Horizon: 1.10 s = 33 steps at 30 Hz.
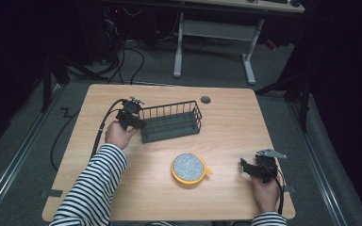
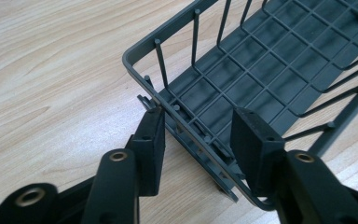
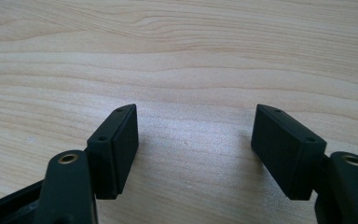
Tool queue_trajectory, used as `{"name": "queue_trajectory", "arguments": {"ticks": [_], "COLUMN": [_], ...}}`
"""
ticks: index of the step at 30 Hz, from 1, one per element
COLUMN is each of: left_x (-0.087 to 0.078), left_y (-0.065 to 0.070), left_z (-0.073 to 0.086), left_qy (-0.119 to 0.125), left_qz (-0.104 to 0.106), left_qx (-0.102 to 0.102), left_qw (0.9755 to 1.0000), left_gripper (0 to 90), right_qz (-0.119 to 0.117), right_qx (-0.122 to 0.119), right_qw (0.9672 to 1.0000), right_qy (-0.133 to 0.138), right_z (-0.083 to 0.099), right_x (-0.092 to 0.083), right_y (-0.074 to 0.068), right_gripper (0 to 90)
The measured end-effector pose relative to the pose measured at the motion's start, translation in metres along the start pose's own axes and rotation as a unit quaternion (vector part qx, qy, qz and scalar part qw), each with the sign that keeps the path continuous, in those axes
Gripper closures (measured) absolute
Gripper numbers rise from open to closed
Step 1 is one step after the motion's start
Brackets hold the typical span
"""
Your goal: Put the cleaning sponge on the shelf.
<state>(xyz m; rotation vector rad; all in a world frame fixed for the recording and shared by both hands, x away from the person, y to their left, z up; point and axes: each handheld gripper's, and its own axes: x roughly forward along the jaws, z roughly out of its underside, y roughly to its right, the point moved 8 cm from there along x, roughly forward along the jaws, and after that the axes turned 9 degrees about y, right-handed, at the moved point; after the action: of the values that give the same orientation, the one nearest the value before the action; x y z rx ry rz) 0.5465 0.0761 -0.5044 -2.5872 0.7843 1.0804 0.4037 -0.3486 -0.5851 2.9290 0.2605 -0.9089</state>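
wooden table (image 1: 226,117) seen from above; the left gripper (image 2: 196,126), jaws parted, straddles the end rim of a dark wire rack (image 1: 169,121), likely ready to clamp it; a yellow bowl (image 1: 189,168) sits near centre; the right gripper (image 1: 249,165) rests wide open, holding nothing

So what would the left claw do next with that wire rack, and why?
Probably close. The left gripper stands open with its jaws on either side of the dish rack's end rim, one outside, one inside, so shutting would likely grip the rim before any pull or lift.
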Motion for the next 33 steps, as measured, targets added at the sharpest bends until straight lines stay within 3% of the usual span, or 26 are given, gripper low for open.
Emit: {"name": "queue_trajectory", "arguments": {"ticks": [6, 15, 20, 33], "left_x": [-0.001, -0.01, -0.02, -0.047], "left_y": [0.002, 0.0, -0.001, 0.0], "left_z": [0.003, 0.011, 0.022, 0.05], "left_qy": [0.006, 0.008, 0.019, 0.041], "left_qz": [0.0, -0.005, 0.006, 0.008], "left_qx": [-0.01, -0.007, -0.027, -0.048], "left_qw": [0.9999, 0.9999, 0.9994, 0.998], "left_gripper": [58.8, 59.0, 58.9, 58.2], "right_qz": [0.0, 0.001, 0.001, 0.0], "right_qx": [0.0, -0.001, -0.002, -0.002], "right_qw": [1.0, 1.0, 1.0, 1.0], "right_qy": [0.0, 0.0, 0.0, 0.0], "right_z": [0.0, 0.0, 0.0, 0.0], "right_x": [0.0, 0.0, 0.0, 0.0], "right_y": [0.0, 0.0, 0.0, 0.0], "right_gripper": [31.9, 31.7, 31.7, 31.6]}}
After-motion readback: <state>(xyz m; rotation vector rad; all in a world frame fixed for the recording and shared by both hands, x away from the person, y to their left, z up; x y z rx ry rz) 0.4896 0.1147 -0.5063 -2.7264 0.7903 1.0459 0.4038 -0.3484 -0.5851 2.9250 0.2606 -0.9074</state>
